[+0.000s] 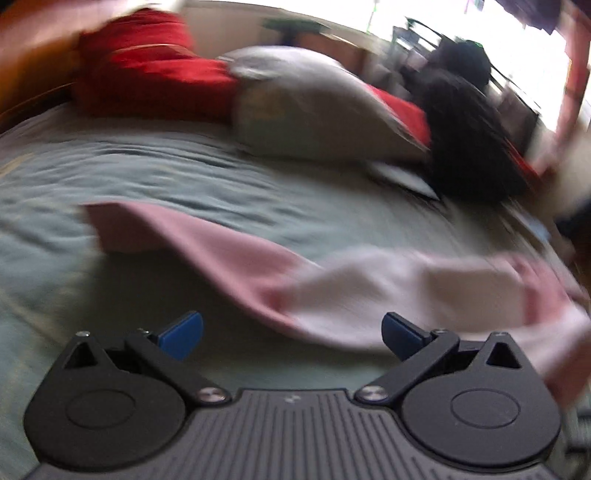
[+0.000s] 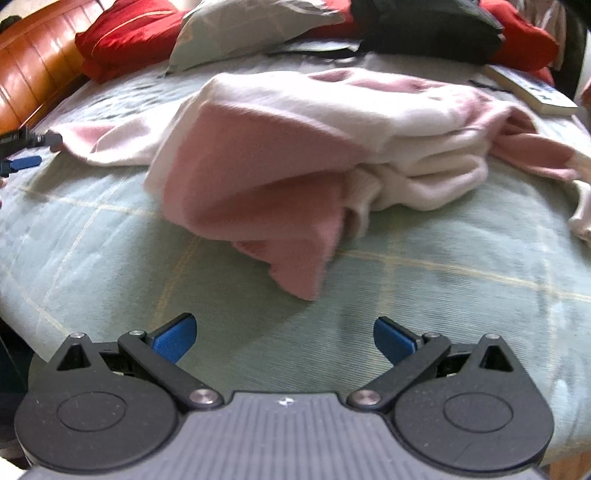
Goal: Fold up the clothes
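While nothing is gripped: both grippers hover low over a bed (image 2: 92, 236) covered in a pale green checked spread, and the folding looks barely begun.

Headboard: one orange wooden headboard (image 2: 26, 70) runs along the bed's far left edge in the right wrist view.

Red cushions: red cushions (image 2: 125, 33) lie at the head edge; at least two red patches show, and I cannot tell whether they are separate pieces.

Left gripper: the left gripper (image 1: 291, 332) has its two blue-tipped fingers spread wide apart, holding nothing, just beside a pink sleeve-like end of the garment; this view is motion-blurred.

Pillow: one grey pillow (image 2: 251, 26) leans near the head edge, beside the red cushions.

Garment: one pink and white fleecy garment (image 2: 295, 147) lies bunched in the middle of the bed, partly heaped on itself, with loose ends trailing left and right.

Right gripper: the right gripper (image 2: 284, 339) also stands wide open and empty, near the garment's nearest pink corner but apart from it.

Dark bundle: one black heap (image 2: 424, 26) sits at the head edge, right of the pillow.

Flat pale object: one (image 2: 532, 92) lies near the right edge; possibly a book or remote.

Progress: judging by the rumpled heap, no neat fold exists; spreading flat and folding remain.
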`<action>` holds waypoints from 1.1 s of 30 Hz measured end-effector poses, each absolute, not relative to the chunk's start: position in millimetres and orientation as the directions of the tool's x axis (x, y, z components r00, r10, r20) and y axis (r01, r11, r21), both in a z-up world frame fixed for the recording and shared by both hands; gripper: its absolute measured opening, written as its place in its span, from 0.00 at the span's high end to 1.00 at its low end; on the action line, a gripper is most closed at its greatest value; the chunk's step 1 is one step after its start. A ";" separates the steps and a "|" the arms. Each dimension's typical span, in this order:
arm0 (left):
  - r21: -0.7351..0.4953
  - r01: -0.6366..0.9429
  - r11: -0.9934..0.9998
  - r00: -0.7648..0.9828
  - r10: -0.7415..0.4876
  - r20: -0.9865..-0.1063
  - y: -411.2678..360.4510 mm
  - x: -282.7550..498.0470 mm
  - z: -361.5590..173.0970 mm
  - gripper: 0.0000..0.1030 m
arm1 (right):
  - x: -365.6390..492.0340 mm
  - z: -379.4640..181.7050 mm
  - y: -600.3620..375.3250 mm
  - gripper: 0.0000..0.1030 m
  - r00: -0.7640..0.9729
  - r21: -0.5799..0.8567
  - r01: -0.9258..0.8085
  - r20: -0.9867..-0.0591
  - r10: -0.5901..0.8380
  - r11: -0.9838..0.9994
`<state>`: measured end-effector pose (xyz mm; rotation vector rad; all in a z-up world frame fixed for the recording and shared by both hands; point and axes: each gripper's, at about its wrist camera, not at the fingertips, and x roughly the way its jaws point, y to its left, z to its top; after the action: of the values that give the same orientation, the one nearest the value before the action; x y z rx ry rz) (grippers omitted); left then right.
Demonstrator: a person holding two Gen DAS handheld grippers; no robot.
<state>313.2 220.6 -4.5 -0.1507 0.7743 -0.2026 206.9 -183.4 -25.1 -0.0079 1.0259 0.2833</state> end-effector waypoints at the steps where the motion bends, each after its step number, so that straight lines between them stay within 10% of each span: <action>1: -0.197 0.173 0.965 0.683 -0.262 -0.682 201.7 307.7 -2.4 0.01 | 204.9 -25.2 -188.4 0.00 0.494 0.117 -0.228 -0.841 0.219 0.967; 13: -0.008 0.538 0.843 0.598 -0.388 -0.701 1.8 215.2 -8.5 0.01 | 188.9 -71.2 -230.1 0.00 0.535 0.074 -0.199 -0.827 0.172 0.977; 33: -0.028 0.553 0.833 0.568 -0.402 -0.718 -89.7 173.2 -20.8 0.01 | 233.5 -20.4 -395.9 0.00 0.720 0.219 -0.104 -0.656 0.225 0.970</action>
<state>173.2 -89.7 -20.8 0.2088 0.7863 -0.5654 233.5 -395.9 -20.4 0.1719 0.7455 0.1829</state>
